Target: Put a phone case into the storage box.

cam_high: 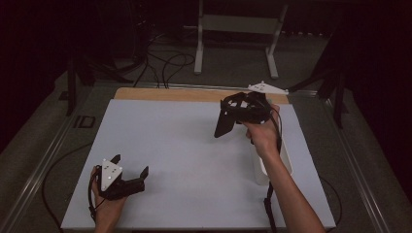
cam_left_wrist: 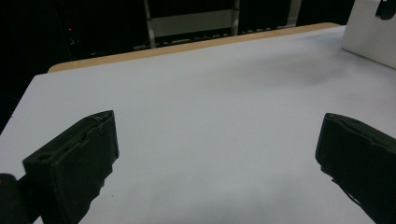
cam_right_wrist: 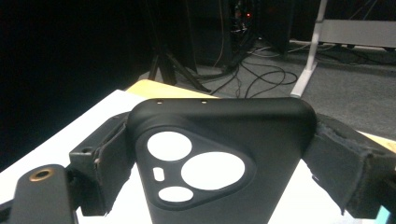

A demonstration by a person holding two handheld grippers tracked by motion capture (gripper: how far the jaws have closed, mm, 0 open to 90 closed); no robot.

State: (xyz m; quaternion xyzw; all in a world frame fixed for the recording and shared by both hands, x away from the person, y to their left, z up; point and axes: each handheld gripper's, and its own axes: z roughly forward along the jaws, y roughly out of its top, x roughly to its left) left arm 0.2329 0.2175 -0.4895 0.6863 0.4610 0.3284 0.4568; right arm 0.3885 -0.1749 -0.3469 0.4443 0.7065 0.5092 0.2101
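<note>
Right claw (cam_high: 232,114) is clamped on a black phone case (cam_right_wrist: 219,163), holding it up above the far side of the white desk (cam_high: 184,160). Left claw (cam_high: 130,167) sits wide open near the front-left corner, holding nothing.

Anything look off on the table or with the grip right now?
Nothing stands out. The right gripper clamps the black phone case squarely by its sides, above the table. The left gripper is open and empty over bare table. No spill or damage shows.

Phone case (cam_right_wrist: 219,158) matt black plastic, smooth; table (cam_high: 184,145) matt white.
</note>
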